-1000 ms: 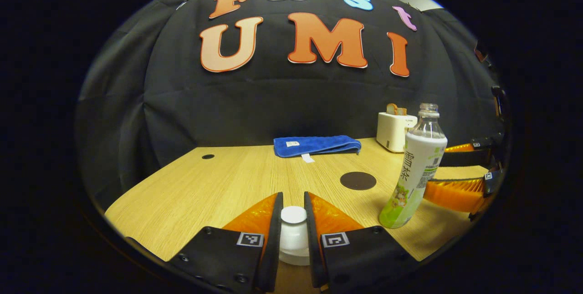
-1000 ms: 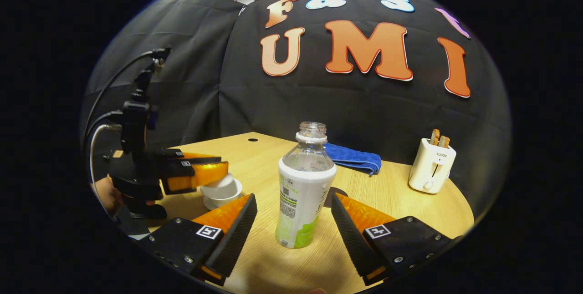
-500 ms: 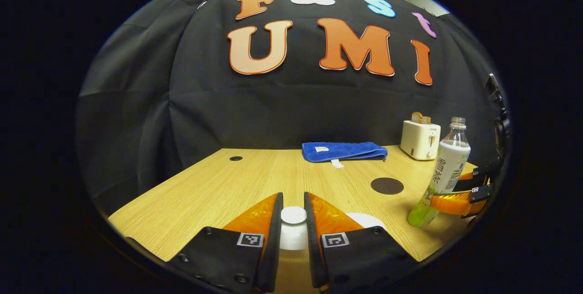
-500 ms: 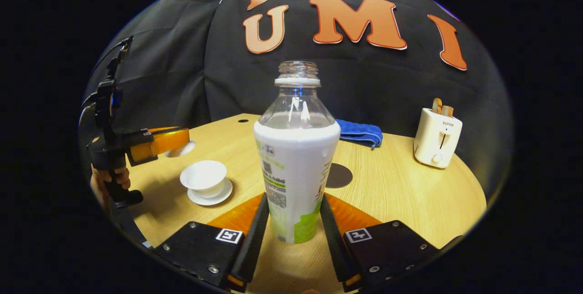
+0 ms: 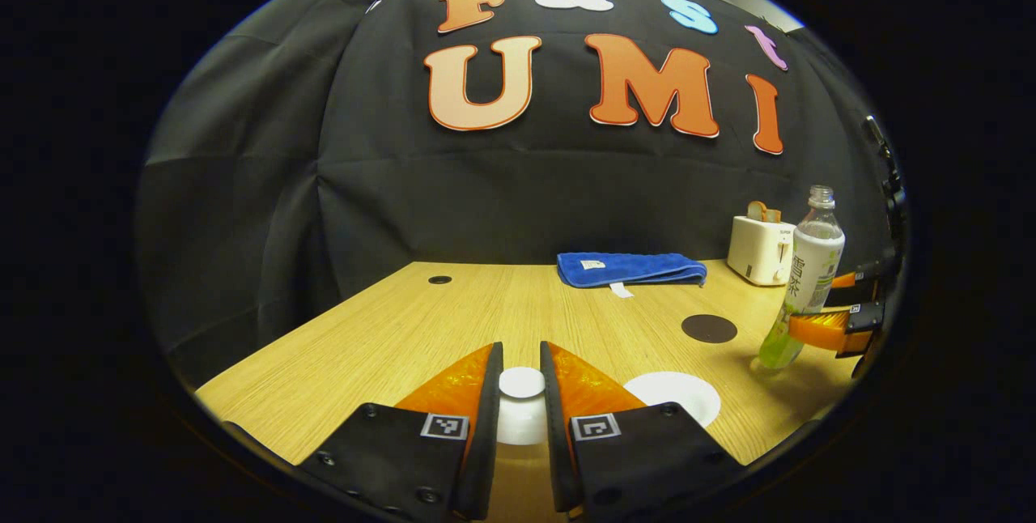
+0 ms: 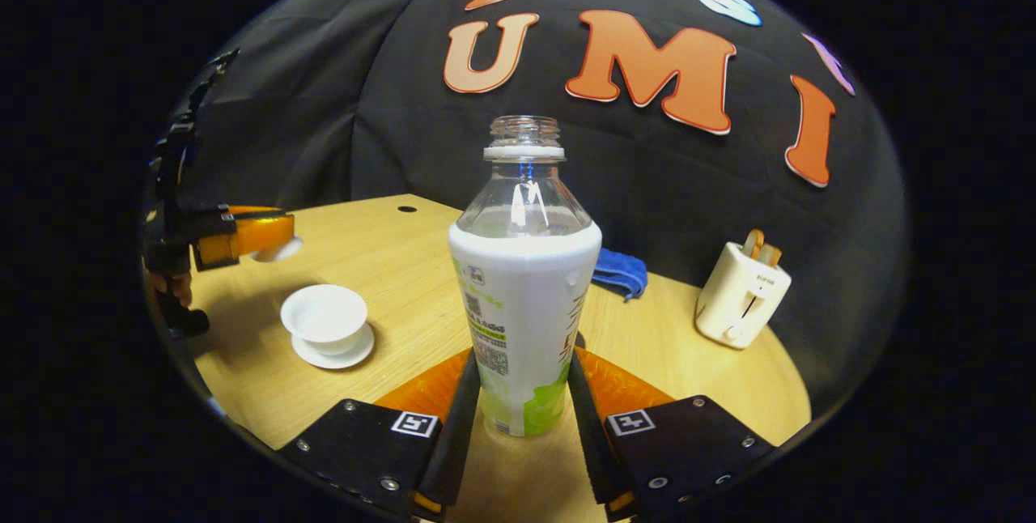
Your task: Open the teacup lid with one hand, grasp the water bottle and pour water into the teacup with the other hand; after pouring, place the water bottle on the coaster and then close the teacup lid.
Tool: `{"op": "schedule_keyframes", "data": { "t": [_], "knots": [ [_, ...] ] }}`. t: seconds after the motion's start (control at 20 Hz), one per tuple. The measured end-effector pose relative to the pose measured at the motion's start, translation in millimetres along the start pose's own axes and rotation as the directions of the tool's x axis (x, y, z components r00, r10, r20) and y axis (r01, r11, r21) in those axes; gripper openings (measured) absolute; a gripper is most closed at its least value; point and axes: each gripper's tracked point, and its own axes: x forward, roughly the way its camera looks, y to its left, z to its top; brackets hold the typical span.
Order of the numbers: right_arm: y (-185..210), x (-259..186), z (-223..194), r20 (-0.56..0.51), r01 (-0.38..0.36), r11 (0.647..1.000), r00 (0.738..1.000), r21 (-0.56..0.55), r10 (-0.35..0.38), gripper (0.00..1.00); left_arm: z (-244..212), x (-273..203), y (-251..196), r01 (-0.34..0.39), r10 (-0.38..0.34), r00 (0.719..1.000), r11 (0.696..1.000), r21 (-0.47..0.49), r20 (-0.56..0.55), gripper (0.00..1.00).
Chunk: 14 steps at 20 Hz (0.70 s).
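The teacup [image 6: 324, 319] is taken as the landmark; it stands uncovered on its saucer [image 6: 333, 351] on the wooden table [image 5: 421, 329], and its white bowl appears empty, so pouring is judged not yet begun. The teacup lid [image 5: 521, 414] is pinched by its knob between the narrowed fingers of the left gripper [image 5: 518, 385], held above and to one side of the teacup. The water bottle [image 6: 524, 288] is clamped low on its label by the right gripper [image 6: 522, 393], both fingers pressed against its sides; it is held upright and uncapped, well apart from the teacup. Its clear shoulder looks empty; the level behind the label cannot be told.

Several failures are judged possible; with the grip set so low, the bottle could swing or slip as it is tilted, and water could be sent past the small rim onto the saucer or table; the plastic wall could be squeezed in by the fingers, so that water surges from the open neck; the lid, held only by a small smooth knob, could be dropped if the left gripper is tipped or relaxed.

The dark coaster [image 5: 709, 328] lies bare beyond the teacup; farther back lie a blue towel [image 5: 631, 268] and a toaster [image 6: 743, 295], clear of the pouring path.
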Motion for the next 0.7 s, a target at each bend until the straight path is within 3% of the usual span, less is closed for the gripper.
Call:
{"op": "schedule_keyframes", "data": {
  "t": [0.15,0.45,0.7],
  "knots": [
    [3.9,5.4,1.9,-0.011,-0.013,0.997,1.000,-0.083,0.012,0.61,-0.5,-2.0,13.4,-0.021,0.021,1.000,1.000,-0.001,-0.005,0.32],
    [0.5,12.0,13.1,0.023,0.052,0.959,0.999,-0.278,-0.048,0.61,-6.9,-6.8,32.9,-0.056,0.056,0.998,0.998,0.003,-0.003,0.32],
    [0.5,20.3,15.4,0.064,0.131,0.883,0.991,-0.451,-0.114,0.61,-13.1,-9.7,43.6,-0.069,0.069,0.998,0.998,-0.006,-0.004,0.32]
  ]
}}
